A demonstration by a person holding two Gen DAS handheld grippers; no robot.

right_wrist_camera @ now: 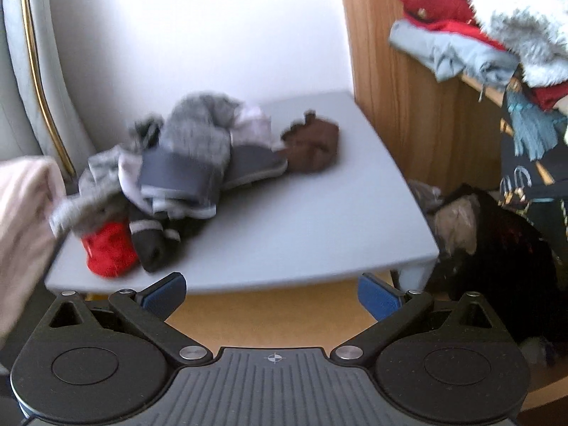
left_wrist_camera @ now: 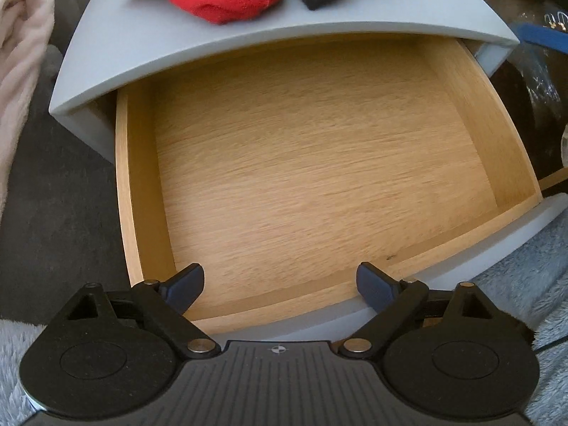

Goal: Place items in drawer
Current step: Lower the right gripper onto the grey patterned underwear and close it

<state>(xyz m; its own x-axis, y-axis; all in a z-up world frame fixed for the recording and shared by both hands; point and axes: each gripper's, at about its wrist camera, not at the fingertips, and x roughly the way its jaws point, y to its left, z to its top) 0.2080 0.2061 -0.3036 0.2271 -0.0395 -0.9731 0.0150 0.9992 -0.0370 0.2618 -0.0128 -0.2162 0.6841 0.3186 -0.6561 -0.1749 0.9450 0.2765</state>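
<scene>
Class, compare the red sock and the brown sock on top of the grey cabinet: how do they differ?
The red sock lies at the near left edge of the cabinet top, touching the clothes pile; the brown sock sits farther back, at the pile's right end. Red is bright, brown dull. Both are crumpled and outside the drawer.

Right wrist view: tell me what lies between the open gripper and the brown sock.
In the right wrist view, only bare grey nightstand top lies between the right gripper and the brown sock; the clothes pile sits leftward.
</scene>
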